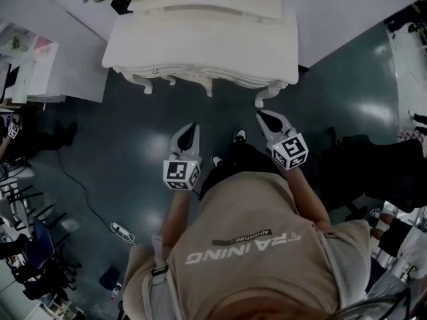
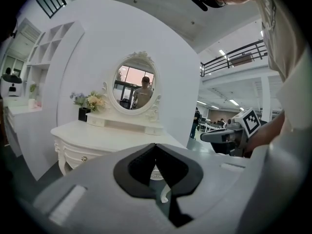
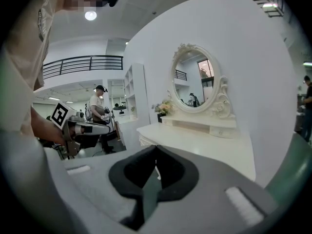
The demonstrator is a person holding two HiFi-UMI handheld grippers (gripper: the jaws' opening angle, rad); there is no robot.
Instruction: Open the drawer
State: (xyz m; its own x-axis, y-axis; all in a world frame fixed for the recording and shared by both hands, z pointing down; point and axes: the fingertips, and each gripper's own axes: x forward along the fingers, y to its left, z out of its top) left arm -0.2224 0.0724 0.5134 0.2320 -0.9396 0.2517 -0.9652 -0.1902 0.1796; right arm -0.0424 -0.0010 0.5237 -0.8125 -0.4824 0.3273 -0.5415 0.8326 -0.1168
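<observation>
Left hand-held gripper (image 1: 191,129), right hand-held gripper (image 1: 264,117): jaws closed, nothing held, well short of desk (image 1: 200,42). Drawer (image 2: 79,155) shut under desktop. Risk: closed jaws glance off small knob (image 2: 84,158) unless opened first.

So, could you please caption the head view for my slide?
Person facing a white table, left gripper and right gripper shut, empty, short of it.
</observation>
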